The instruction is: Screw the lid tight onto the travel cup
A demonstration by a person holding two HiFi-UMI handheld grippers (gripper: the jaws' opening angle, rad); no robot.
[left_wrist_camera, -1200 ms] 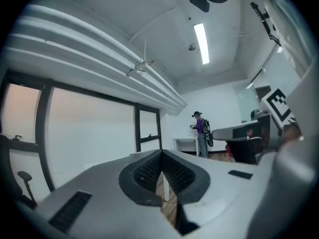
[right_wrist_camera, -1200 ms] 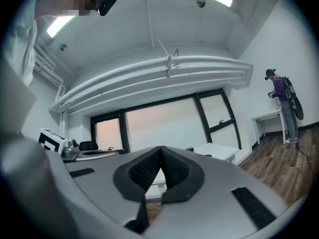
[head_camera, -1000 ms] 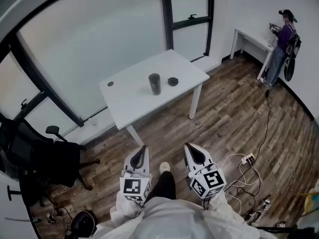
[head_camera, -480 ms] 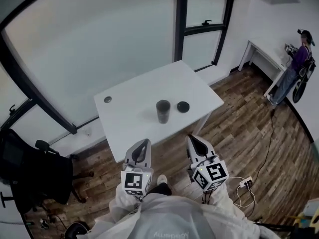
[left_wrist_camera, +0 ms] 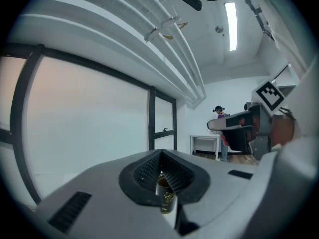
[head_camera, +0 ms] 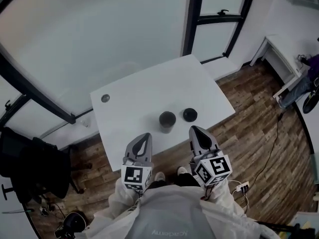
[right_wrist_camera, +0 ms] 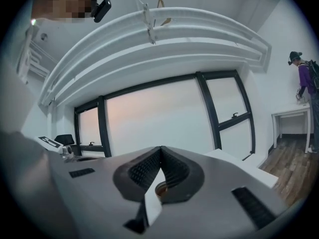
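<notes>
The left gripper (head_camera: 145,137) has its two jaws pressed together with nothing between them; in the left gripper view (left_wrist_camera: 161,154) the ribbed pads meet at the tips. The right gripper (head_camera: 194,130) is closed in the same way and also carries nothing, as the right gripper view (right_wrist_camera: 160,149) shows. Both grippers point forward, side by side, over the near edge of the white counter (head_camera: 144,86).

The travel cup (head_camera: 167,121) stands upright on the counter, just in front of the grippers and between their lines, touching neither. Its mouth is open. It appears low in each gripper view, beyond the closed tips (left_wrist_camera: 167,195) (right_wrist_camera: 161,189). The dark round lid (head_camera: 190,114) lies flat on the counter just beside the cup, on the right, apart from it. A small round disc (head_camera: 105,98) lies well apart, near the far left corner of the counter.

The counter stands on a wooden floor (head_camera: 259,133) before a large window (head_camera: 99,34). A black office chair (head_camera: 35,158) is at the left. At the far right, a person (right_wrist_camera: 305,81) stands at another white table (head_camera: 281,66).
</notes>
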